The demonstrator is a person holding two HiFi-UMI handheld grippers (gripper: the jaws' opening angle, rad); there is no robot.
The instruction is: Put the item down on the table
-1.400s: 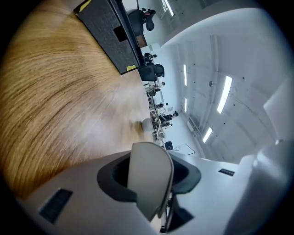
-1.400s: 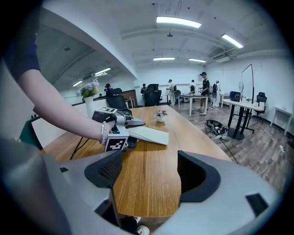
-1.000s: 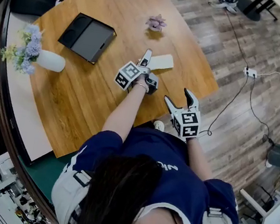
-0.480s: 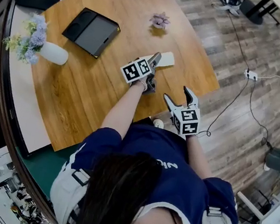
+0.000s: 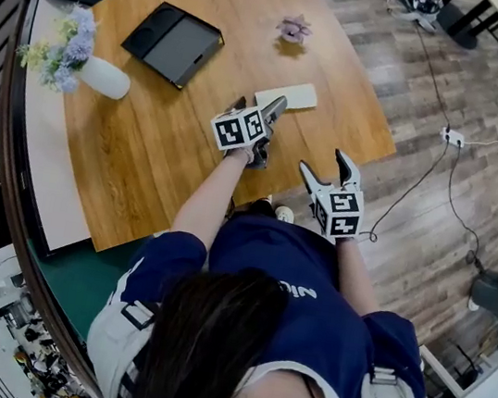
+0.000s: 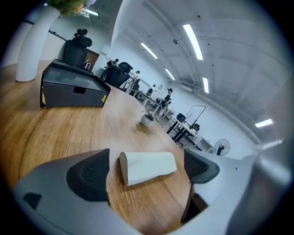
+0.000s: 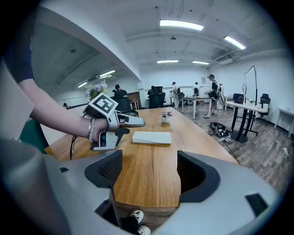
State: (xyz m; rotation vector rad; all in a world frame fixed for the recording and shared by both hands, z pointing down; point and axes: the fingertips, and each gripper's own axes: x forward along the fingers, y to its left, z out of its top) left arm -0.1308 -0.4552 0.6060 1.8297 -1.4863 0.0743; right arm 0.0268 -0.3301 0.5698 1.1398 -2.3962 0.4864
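Left tongs (image 5: 257,108) spread around white block (image 5: 289,96), forearm (image 5: 220,189) outstretched

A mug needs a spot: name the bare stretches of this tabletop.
Widest bare wood: between the white vase, the black box and the near edge of the table. A smaller gap separates black box and small potted plant. Crowded: around the white item, straddled by the open left hand-held gripper.

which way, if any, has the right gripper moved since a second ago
No. The right gripper stays just off the wooden table's near edge, the same gap from its right corner.
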